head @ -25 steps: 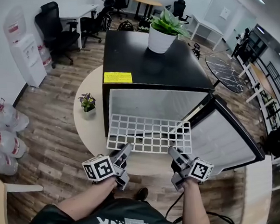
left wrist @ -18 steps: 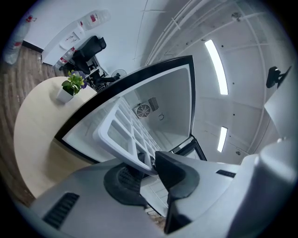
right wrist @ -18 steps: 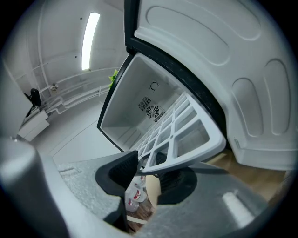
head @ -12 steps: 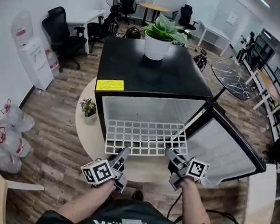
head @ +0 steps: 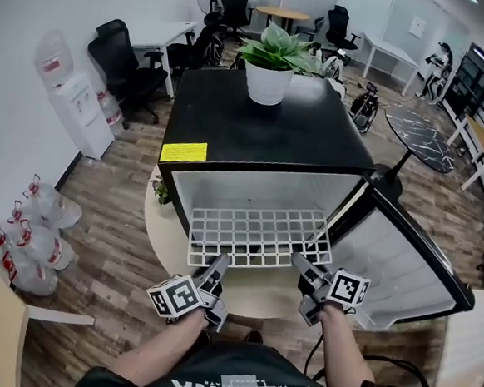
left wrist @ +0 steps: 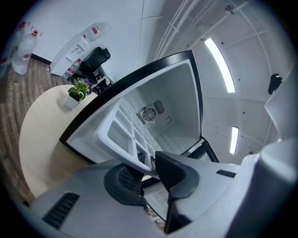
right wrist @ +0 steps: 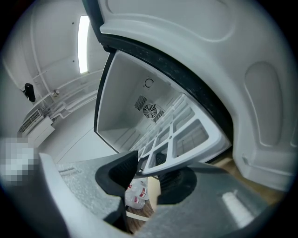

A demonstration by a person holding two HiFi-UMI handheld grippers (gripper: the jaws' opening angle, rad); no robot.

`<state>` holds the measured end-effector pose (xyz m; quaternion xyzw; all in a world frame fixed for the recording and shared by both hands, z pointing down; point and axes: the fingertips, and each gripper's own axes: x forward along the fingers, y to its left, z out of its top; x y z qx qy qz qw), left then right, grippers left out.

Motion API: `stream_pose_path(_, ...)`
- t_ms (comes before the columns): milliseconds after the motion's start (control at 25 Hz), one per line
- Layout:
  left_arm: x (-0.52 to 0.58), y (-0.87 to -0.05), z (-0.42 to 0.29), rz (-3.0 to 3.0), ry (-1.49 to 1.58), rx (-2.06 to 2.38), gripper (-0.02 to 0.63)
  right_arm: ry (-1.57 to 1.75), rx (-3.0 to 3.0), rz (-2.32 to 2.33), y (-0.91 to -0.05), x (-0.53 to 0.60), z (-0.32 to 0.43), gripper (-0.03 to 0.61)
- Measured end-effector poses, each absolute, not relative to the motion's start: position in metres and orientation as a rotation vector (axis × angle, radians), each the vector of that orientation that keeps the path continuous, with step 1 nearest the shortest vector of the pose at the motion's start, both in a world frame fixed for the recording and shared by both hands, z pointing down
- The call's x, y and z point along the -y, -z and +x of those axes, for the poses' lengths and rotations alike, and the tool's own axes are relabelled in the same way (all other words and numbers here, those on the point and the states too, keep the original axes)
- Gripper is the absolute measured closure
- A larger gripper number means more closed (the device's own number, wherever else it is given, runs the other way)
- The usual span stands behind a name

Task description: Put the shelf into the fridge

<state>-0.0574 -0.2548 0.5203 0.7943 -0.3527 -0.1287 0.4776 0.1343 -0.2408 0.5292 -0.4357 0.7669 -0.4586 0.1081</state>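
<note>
Left hand-held gripper (head: 217, 266) and right hand-held gripper (head: 301, 262) each clamp front edge of white grid shelf (head: 258, 233). Shelf halfway inside open fridge (head: 253, 117), front overhanging table (head: 258, 286). Yellow label (head: 183, 152) on fridge top, print unreadable.

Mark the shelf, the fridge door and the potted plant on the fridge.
shelf (head: 258, 233), head view, middle of the white grid
fridge door (head: 397, 260), head view, white inner panel
potted plant (head: 268, 82), head view, side of the white pot
</note>
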Motion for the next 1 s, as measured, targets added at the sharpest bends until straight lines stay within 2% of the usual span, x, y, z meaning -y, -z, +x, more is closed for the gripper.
stream_pose_path(120,0.259,-0.519,-0.056,1.938,0.318,0.874,0.543,1.315,-2.311,-1.386,-0.536,0.244,0.146,0.46)
stream_pose_path(680,0.28,-0.517,-0.058,1.936,0.315,0.905,0.543,1.262,-2.312,-1.279,-0.523,0.272,0.132,0.459)
stream_pose_path(1000,0.279,-0.515,-0.057,1.958,0.289,0.877,0.535,1.113,-2.334,-1.3,-0.513,0.243,0.118,0.43)
